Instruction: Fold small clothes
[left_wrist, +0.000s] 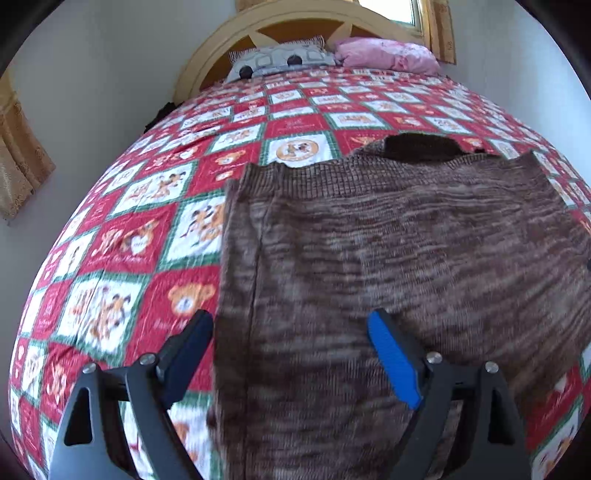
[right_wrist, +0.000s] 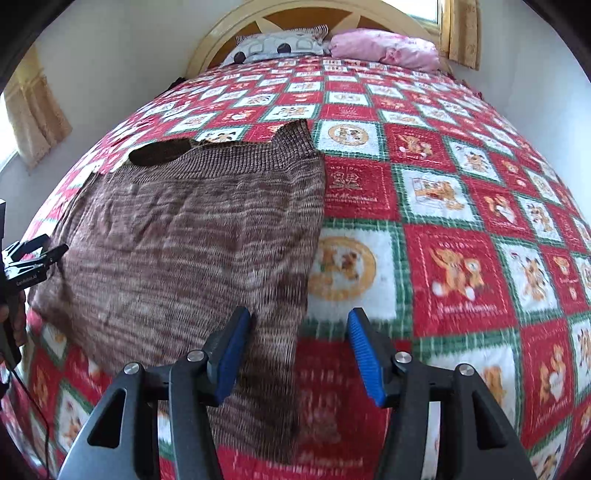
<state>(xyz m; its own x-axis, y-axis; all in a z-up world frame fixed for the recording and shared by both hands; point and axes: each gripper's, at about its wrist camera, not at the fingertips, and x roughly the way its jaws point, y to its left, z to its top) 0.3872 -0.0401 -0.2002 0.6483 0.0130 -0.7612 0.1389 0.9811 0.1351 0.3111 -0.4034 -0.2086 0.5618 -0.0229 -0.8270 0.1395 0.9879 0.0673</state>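
Note:
A brown marled knit sweater (left_wrist: 369, 240) lies flat on the red, white and green teddy-bear quilt (left_wrist: 129, 221), its dark neck opening (left_wrist: 417, 146) toward the headboard. My left gripper (left_wrist: 290, 325) hovers open over the sweater's left side edge, one finger above the quilt and the blue-padded one above the knit. In the right wrist view the sweater (right_wrist: 184, 229) fills the left half of the quilt (right_wrist: 461, 258). My right gripper (right_wrist: 300, 317) is open across the sweater's right side edge, with nothing pressed between its pads.
A grey patterned pillow (left_wrist: 280, 61) and a pink pillow (left_wrist: 388, 55) lie against the arched wooden headboard (left_wrist: 207, 55). Curtains (left_wrist: 18, 158) hang on the left wall. The left tool's black frame (right_wrist: 26, 258) and a hand show at the right wrist view's left edge.

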